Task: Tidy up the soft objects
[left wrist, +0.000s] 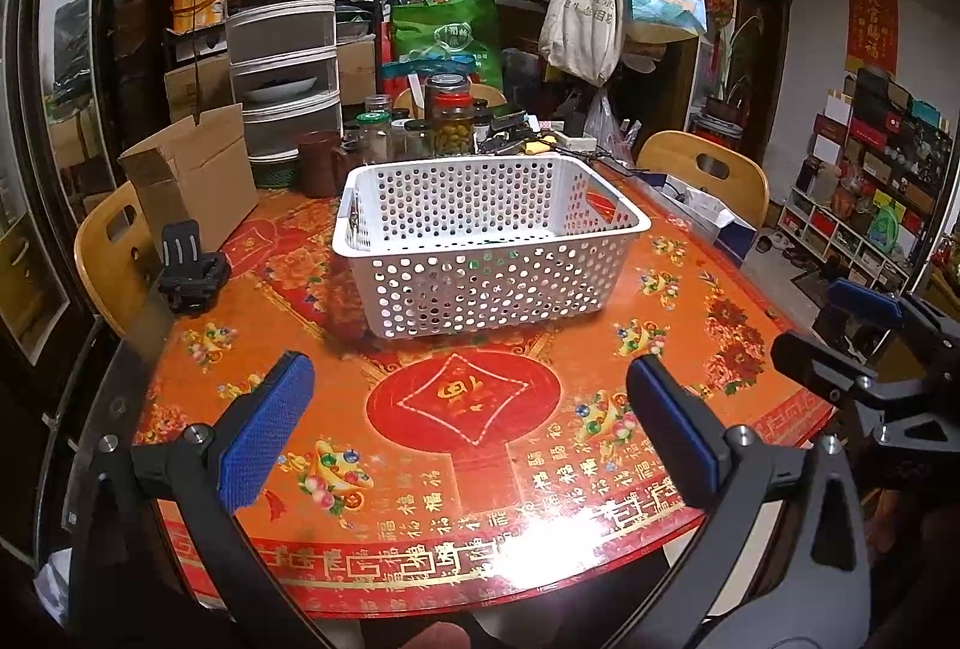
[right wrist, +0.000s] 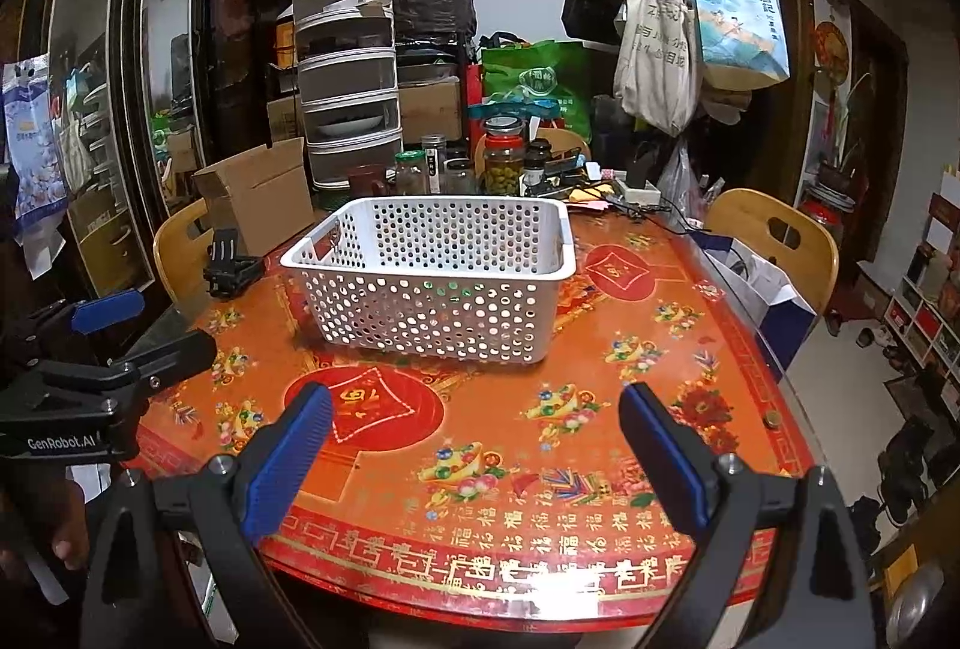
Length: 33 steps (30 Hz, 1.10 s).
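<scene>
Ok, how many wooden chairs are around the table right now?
2. One chair stands at the table's left edge beside the cardboard box; the other chair at the far right corner. More may be hidden behind the clutter.

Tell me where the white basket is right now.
The white basket sits on the red patterned table, centred in both wrist views beyond the open left gripper. The cardboard box stands to its left and the glass jars behind it.
</scene>
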### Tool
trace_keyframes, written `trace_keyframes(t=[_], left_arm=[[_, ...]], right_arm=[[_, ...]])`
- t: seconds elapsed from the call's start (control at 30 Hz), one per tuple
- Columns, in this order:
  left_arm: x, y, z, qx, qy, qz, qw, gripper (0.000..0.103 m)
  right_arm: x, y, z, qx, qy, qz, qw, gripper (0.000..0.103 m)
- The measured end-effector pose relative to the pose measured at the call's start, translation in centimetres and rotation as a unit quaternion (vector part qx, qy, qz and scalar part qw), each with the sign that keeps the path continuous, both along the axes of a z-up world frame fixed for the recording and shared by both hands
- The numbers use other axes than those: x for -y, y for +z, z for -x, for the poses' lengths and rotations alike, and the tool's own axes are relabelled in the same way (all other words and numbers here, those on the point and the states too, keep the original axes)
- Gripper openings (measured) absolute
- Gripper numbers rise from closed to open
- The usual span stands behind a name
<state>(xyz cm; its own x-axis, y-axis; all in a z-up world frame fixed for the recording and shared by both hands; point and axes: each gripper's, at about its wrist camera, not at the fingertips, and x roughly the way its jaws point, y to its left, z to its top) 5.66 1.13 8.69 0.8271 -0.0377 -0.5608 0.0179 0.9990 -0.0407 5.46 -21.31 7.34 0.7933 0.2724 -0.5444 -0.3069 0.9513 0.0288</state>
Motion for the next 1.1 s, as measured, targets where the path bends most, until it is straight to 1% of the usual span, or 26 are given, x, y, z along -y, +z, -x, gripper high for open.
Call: trace_keyframes(t=[0.67,0.83,1.1], left_arm=[[-0.04,-0.16,0.02,-0.001,-0.002,0.001,1.0,0.103],[0.32,-0.78,0.01,-0.005,-0.006,0.001,1.0,0.103],[0.35,-0.8,0.1,-0.005,-0.007,0.001,1.0,0.103]], right_arm=[[-0.1,-0.15,0.08,0.0,0.002,-0.001,1.0,0.096],[-0.05,-0.13,0.06,0.0,0.002,-0.001,1.0,0.096],[-0.21,-0.22,0.32,-0.001,0.004,-0.001,1.0,0.096]])
